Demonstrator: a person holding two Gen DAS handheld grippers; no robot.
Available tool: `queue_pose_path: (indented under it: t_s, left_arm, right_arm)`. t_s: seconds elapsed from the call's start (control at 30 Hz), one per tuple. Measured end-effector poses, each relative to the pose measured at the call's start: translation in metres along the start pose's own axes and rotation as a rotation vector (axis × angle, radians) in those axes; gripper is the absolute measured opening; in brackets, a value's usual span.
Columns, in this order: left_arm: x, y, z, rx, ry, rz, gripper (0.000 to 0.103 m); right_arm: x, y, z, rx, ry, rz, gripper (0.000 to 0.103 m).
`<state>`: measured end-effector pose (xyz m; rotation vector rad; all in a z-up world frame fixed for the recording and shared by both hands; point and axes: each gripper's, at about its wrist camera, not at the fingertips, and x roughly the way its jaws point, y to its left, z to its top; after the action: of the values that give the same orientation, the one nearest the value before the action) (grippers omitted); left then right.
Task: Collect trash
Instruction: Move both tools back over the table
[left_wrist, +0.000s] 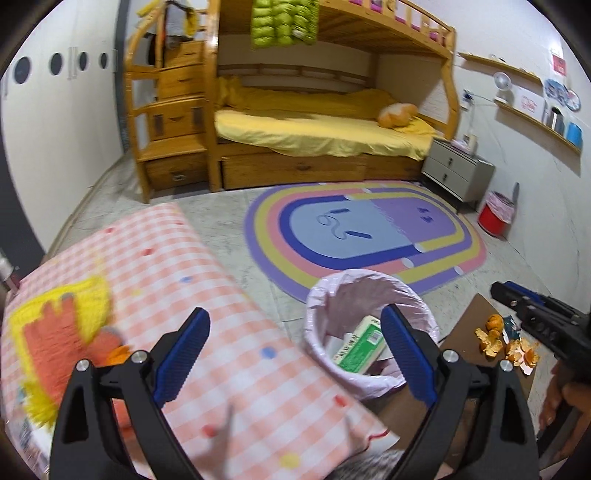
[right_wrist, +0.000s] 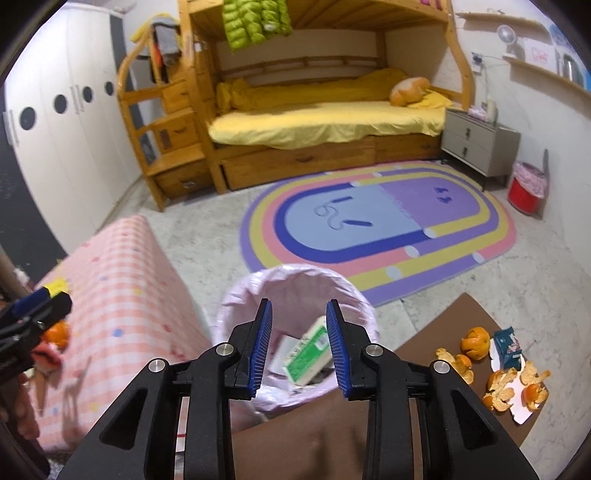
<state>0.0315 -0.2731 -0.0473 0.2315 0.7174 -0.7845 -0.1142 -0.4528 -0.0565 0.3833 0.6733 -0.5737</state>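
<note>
A waste bin with a pale pink liner (left_wrist: 369, 295) (right_wrist: 295, 284) stands on the floor and holds a green and white carton (left_wrist: 360, 347) (right_wrist: 308, 350). My left gripper (left_wrist: 295, 354) is open and empty, between the checked bed and the bin. My right gripper (right_wrist: 300, 347) is open and empty, right above the bin's mouth. Orange peels (right_wrist: 498, 384) (left_wrist: 506, 343), a peeled orange (right_wrist: 476, 341) and a blue wrapper (right_wrist: 508, 347) lie on a brown table (right_wrist: 443, 325) to the right. Another orange (right_wrist: 55, 332) lies on the bed.
A pink checked bedspread (left_wrist: 184, 295) (right_wrist: 122, 295) with a yellow and orange toy (left_wrist: 55, 332) is at left. A rainbow rug (right_wrist: 376, 221), a wooden bunk bed (right_wrist: 325, 122), a grey nightstand (right_wrist: 480, 144) and a red bin (right_wrist: 526, 188) are beyond.
</note>
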Motion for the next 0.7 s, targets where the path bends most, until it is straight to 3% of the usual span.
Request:
queue_pose_path:
  t_s: [0.23,0.43,0.53,0.63,0.7]
  left_arm:
    - [-0.054,0.049,-0.017,-0.077,-0.033,0.092,0.091]
    - [-0.092,0.102,-0.046,-0.180,-0.017,0.183,0.091]
    - [-0.110,0.129,-0.060,-0.228,-0.013,0.243,0.091]
    - [-0.128,0.159,-0.078,-0.276,-0.013,0.310,0.092]
    - [-0.137,0.176,-0.090,-0.311,-0.008,0.344,0.092]
  right_arm:
    - [-0.024,0.050,-0.001,-0.056,-0.001,0.140,0.036]
    - [-0.029,0.119,-0.009,-0.197,0.046,0.271,0.040]
    - [-0.034,0.157,-0.016,-0.282,0.055,0.334,0.046]
    - [-0.035,0.188,-0.024,-0.350,0.064,0.383,0.060]
    - [-0.035,0.209,-0.031,-0.397,0.076,0.402,0.061]
